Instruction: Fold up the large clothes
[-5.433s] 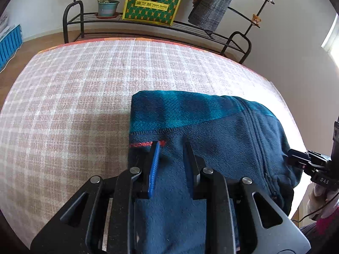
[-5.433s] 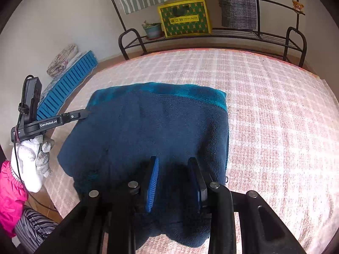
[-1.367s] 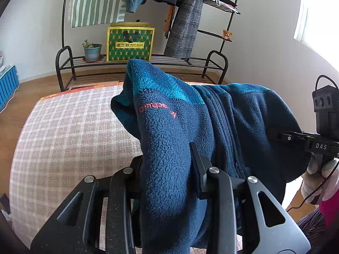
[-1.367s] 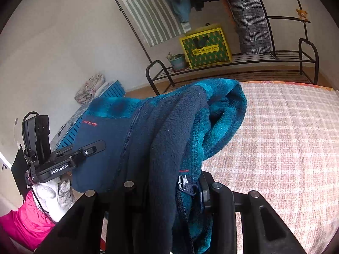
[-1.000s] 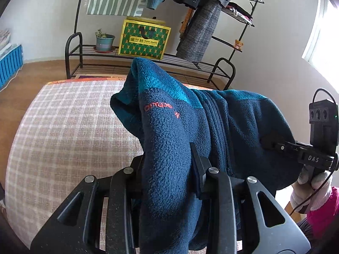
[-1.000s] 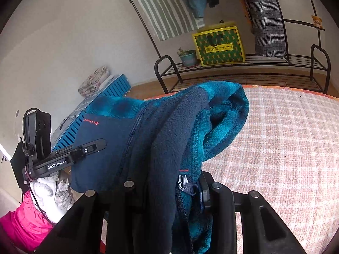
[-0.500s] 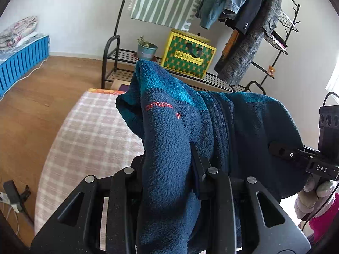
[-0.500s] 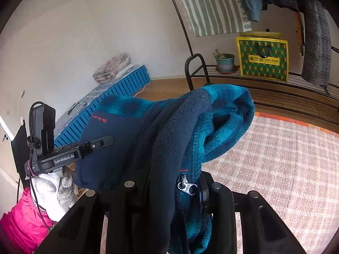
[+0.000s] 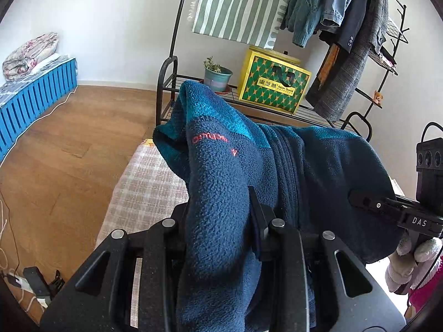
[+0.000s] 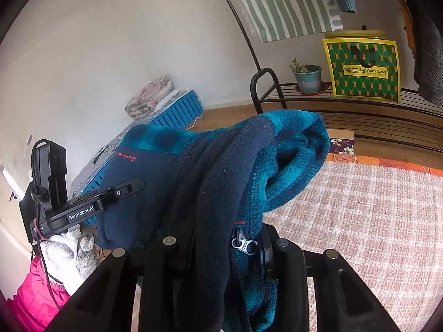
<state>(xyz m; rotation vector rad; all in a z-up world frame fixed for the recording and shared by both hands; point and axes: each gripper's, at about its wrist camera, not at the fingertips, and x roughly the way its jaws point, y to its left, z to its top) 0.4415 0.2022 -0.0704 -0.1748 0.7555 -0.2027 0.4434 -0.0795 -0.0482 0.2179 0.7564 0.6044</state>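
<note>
A folded navy and teal fleece jacket [image 9: 221,171] with red lettering hangs in the air between both grippers. In the left wrist view my left gripper [image 9: 218,202] is shut on a thick bundle of it, and the fleece hides the left finger. My right gripper [image 9: 360,200] grips the far right end, held by a white-gloved hand [image 9: 404,262]. In the right wrist view the jacket [image 10: 221,171] drapes over my right gripper [image 10: 218,238], which is shut on it beside the zipper pull [image 10: 245,244]. My left gripper [image 10: 133,186] holds the other end.
The pink plaid table [image 9: 144,182] lies below and right of the jacket. Behind it a black rack [image 9: 166,83] carries a plant pot [image 9: 217,76], a yellow-green bag [image 9: 274,85] and hanging clothes. A blue slatted platform [image 9: 33,94] and wood floor [image 9: 69,144] lie left, with cables [image 9: 16,276].
The jacket lay folded on the table with both grippers open over it. Now both are shut on it and have carried it left, over the table's left edge.
</note>
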